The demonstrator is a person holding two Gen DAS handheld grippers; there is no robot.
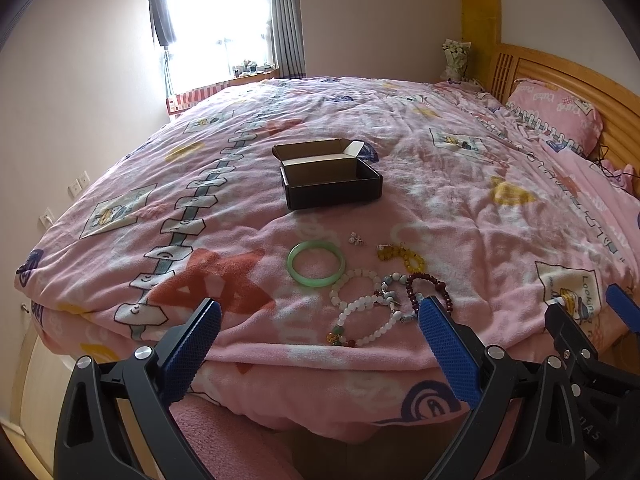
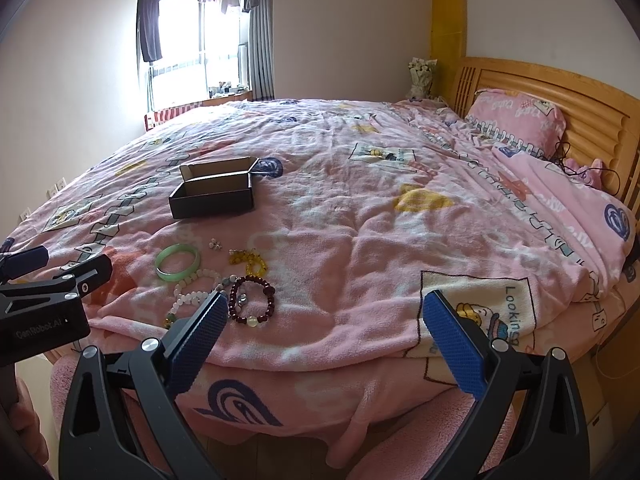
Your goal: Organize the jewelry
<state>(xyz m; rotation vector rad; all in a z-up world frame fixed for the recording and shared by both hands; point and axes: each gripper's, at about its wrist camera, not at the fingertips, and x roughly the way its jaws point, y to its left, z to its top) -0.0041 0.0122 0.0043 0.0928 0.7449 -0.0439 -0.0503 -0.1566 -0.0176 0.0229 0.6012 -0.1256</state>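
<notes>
An open black box (image 1: 330, 178) (image 2: 214, 194) lies on the pink blanket. Nearer the bed's front edge lie a green bangle (image 1: 316, 263) (image 2: 177, 261), a white bead bracelet (image 1: 360, 308) (image 2: 188, 294), a dark red bead bracelet (image 1: 430, 290) (image 2: 252, 300), a yellow bead bracelet (image 1: 404, 258) (image 2: 250, 260) and small earrings (image 1: 356, 239) (image 2: 215, 244). My left gripper (image 1: 320, 312) is open and empty, just short of the bracelets. My right gripper (image 2: 324, 308) is open and empty, to the right of the jewelry.
The pink blanket (image 1: 460, 200) (image 2: 360, 220) covers the whole bed. A pillow (image 2: 516, 120) and wooden headboard (image 2: 580, 112) are at the far right. A window (image 1: 216, 32) is in the far wall. The other gripper shows at each view's edge.
</notes>
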